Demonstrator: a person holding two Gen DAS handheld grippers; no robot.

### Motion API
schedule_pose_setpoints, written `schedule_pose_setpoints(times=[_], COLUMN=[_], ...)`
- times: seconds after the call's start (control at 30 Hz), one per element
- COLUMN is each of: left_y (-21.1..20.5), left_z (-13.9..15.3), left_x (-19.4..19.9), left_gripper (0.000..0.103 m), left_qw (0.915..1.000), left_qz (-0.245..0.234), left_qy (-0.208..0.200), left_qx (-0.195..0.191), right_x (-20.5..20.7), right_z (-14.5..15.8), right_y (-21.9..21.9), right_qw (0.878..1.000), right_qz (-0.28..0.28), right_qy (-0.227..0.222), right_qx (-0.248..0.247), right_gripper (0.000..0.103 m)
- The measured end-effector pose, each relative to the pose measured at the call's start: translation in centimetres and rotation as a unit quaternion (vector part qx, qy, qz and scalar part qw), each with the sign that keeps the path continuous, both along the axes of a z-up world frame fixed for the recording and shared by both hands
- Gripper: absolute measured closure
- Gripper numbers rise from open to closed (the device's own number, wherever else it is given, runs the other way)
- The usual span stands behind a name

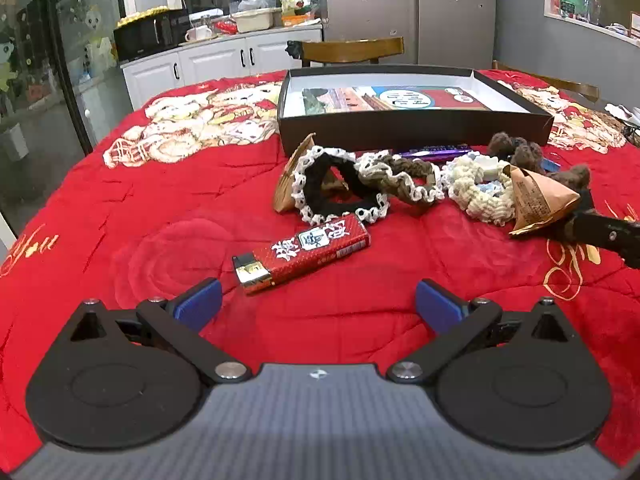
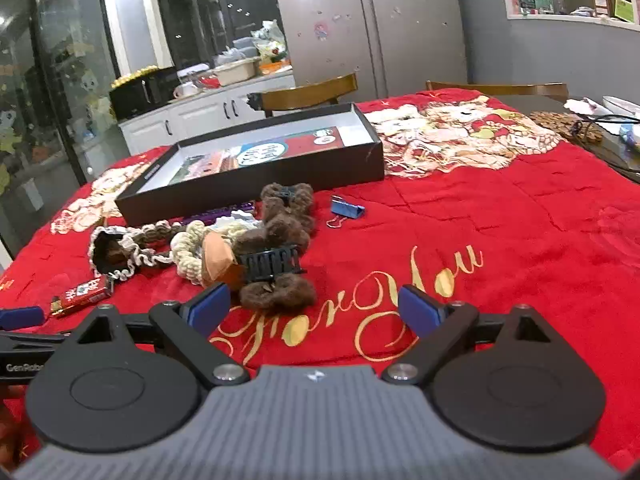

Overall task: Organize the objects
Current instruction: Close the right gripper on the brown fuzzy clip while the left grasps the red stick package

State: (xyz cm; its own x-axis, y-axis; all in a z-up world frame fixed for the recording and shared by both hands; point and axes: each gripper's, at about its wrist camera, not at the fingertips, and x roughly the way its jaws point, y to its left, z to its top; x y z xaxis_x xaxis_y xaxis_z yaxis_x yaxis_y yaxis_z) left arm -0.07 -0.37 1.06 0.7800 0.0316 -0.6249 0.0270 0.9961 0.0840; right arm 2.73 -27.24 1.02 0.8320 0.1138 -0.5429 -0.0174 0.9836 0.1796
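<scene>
A red snack bar (image 1: pixel 304 253) lies on the red blanket just ahead of my left gripper (image 1: pixel 318 306), which is open and empty. Behind it lie a black-and-white scrunchie (image 1: pixel 340 188), a brown-and-white scrunchie (image 1: pixel 404 180), a cream scrunchie (image 1: pixel 476 192) and a brown paper packet (image 1: pixel 540 204). An open black box (image 1: pixel 412 126) stands beyond them. My right gripper (image 2: pixel 314 310) is open and empty, close in front of a brown furry hair clip (image 2: pixel 276 276). A blue binder clip (image 2: pixel 346 208) lies by the box (image 2: pixel 256 178). The snack bar also shows at the left of the right wrist view (image 2: pixel 82 295).
A purple bar (image 1: pixel 436 152) lies against the box front. Wooden chairs (image 1: pixel 352 50) stand at the table's far side. A woven mat and cables (image 2: pixel 576 126) lie at the far right table edge. A counter with a microwave (image 1: pixel 150 34) is behind.
</scene>
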Motion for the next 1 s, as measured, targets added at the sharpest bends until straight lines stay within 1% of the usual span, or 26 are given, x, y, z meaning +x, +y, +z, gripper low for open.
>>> schedule_pose_setpoints(times=[0.17, 0.3, 0.57, 0.67, 0.77, 0.87, 1.0], left_y=[0.1, 0.4, 0.7, 0.9, 1.1, 1.2, 1.1], left_z=[0.1, 0.2, 0.1, 0.1, 0.0, -0.1, -0.2], left_x=[-0.1, 0.0, 0.6, 1.0, 1.8, 2.5, 3.2], left_gripper=[0.0, 0.0, 0.0, 0.0, 0.0, 0.0, 0.0], left_qw=[1.0, 0.9999, 0.9996, 0.9992, 0.9987, 0.9981, 0.9976], left_qz=[-0.003, 0.003, 0.019, 0.033, 0.042, 0.049, 0.056], left_qy=[-0.001, -0.001, 0.003, 0.002, 0.006, 0.012, 0.011], left_qx=[-0.004, -0.016, -0.022, -0.021, -0.028, -0.036, -0.04], right_x=[0.4, 0.6, 0.8, 0.9, 1.0, 1.3, 1.7], right_z=[0.0, 0.1, 0.2, 0.2, 0.0, 0.0, 0.0], right_y=[0.6, 0.8, 1.1, 1.1, 1.0, 1.2, 0.9], right_qw=[0.999, 0.999, 0.999, 1.0, 1.0, 1.0, 1.0], right_qz=[-0.012, -0.006, 0.012, 0.016, 0.023, 0.026, 0.024], right_qy=[0.015, 0.018, 0.014, 0.008, -0.003, -0.004, -0.008], right_qx=[-0.026, -0.03, -0.032, -0.02, -0.005, -0.004, -0.001], right_gripper=[0.007, 0.007, 0.007, 0.007, 0.007, 0.007, 0.008])
